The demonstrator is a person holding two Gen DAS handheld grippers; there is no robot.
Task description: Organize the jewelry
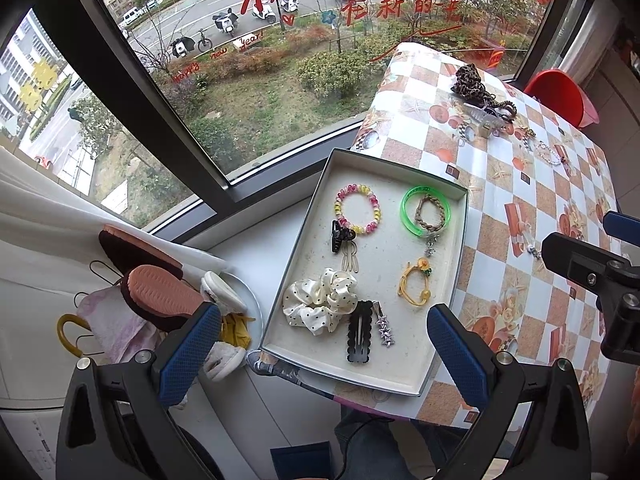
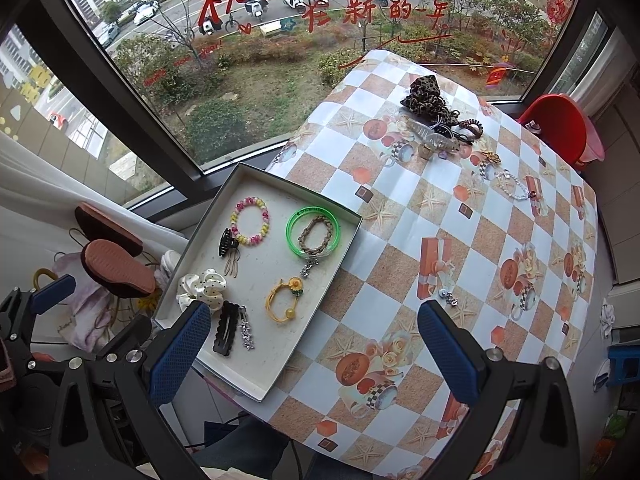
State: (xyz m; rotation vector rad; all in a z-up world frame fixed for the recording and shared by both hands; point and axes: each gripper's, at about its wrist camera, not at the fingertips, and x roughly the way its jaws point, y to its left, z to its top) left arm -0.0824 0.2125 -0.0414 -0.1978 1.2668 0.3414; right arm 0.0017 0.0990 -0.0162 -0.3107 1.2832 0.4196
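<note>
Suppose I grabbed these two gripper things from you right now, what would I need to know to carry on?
Left gripper: open, empty, above the tray's near end.
Right gripper: open, empty, above the table beside the tray.
Done: the tray already holds a beaded bracelet, green bangle, yellow tie, white scrunchie, clips.
Left on the checked tablecloth: a small charm nearest the right gripper, a pearl bracelet, and a far pile with the leopard scrunchie.
Probably take the charm next.
</note>
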